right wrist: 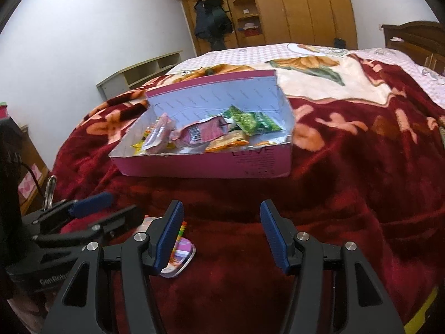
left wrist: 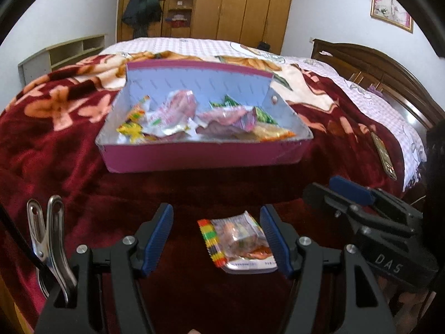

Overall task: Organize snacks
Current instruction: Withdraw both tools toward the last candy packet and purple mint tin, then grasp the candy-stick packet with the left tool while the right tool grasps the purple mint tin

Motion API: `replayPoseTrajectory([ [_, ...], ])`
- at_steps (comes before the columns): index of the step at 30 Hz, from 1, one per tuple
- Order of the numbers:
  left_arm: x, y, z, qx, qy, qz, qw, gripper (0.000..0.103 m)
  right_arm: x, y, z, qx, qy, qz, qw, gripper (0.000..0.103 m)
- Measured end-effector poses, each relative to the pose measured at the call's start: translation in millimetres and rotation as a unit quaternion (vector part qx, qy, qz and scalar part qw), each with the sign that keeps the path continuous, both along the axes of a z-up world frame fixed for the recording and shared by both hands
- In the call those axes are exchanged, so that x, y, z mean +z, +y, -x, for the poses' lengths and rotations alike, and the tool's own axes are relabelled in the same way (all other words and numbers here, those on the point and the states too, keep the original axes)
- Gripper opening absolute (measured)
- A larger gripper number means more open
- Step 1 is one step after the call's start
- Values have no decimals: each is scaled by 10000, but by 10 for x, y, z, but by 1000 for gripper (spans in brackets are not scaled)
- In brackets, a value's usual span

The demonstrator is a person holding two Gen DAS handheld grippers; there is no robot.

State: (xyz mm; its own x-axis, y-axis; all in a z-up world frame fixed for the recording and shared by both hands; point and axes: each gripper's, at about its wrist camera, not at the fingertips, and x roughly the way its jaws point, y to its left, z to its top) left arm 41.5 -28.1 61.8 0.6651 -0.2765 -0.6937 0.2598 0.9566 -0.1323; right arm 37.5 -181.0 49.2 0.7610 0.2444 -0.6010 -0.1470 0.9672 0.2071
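Note:
A pink cardboard box [left wrist: 194,156] with a white inside sits on the red floral blanket and holds several snack packets [left wrist: 178,111]. It also shows in the right wrist view [right wrist: 194,167]. One clear snack packet [left wrist: 239,243] with a striped edge lies on the blanket between the fingers of my left gripper [left wrist: 217,239], which is open around it, nearer the right finger. The packet shows partly in the right wrist view [right wrist: 179,256], behind the left finger. My right gripper [right wrist: 222,236] is open and empty, just right of the left gripper [right wrist: 83,214]; it also shows in the left wrist view [left wrist: 358,203].
The bed's red blanket [right wrist: 347,194] spreads all around the box. A phone [left wrist: 385,156] lies on the blanket at the right. A wooden headboard [left wrist: 389,64] stands at the right, a wardrobe [left wrist: 244,5] behind the bed. A metal clip [left wrist: 47,239] is on the left gripper.

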Motion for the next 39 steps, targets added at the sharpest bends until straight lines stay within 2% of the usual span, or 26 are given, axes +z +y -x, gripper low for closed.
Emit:
replayPoseTrajectory([
  [7, -111, -77, 5, -111, 135, -48, 9998, 70, -57, -81, -1, -121, 82, -41, 9999, 59],
  [9, -140, -99, 10, -163, 167, -65, 9997, 77, -69, -95, -12, -130, 129, -67, 9998, 59],
  [12, -198, -154, 16, -218, 222, -137, 9994, 77, -98, -113, -21, -126, 179, -129, 9997, 59],
  [19, -239, -187, -1, 15, -12, -470, 9989, 77, -156, -113, -28, -104, 267, -130, 9995, 59],
  [21, -274, -166, -33, -20, 114, -385, 9992, 73, -161, -112, -27, -100, 277, -141, 9995, 59],
  [23, -294, -145, -49, -4, 173, -327, 9993, 64, -161, -111, -23, -88, 276, -152, 9995, 59],
  [25, -290, -134, -51, -6, 148, -318, 9994, 55, -164, -103, -18, -68, 280, -144, 9995, 59],
  [29, -276, -120, -35, -52, 75, -324, 9994, 43, -176, -78, -20, -28, 309, -129, 9994, 59],
  [32, -259, -93, -27, -41, 52, -297, 9995, 40, -183, -50, -15, 10, 334, -119, 9994, 59],
  [39, -226, 78, -20, 160, 103, -137, 9997, 40, -207, 56, 14, 255, 411, -118, 9988, 59],
])
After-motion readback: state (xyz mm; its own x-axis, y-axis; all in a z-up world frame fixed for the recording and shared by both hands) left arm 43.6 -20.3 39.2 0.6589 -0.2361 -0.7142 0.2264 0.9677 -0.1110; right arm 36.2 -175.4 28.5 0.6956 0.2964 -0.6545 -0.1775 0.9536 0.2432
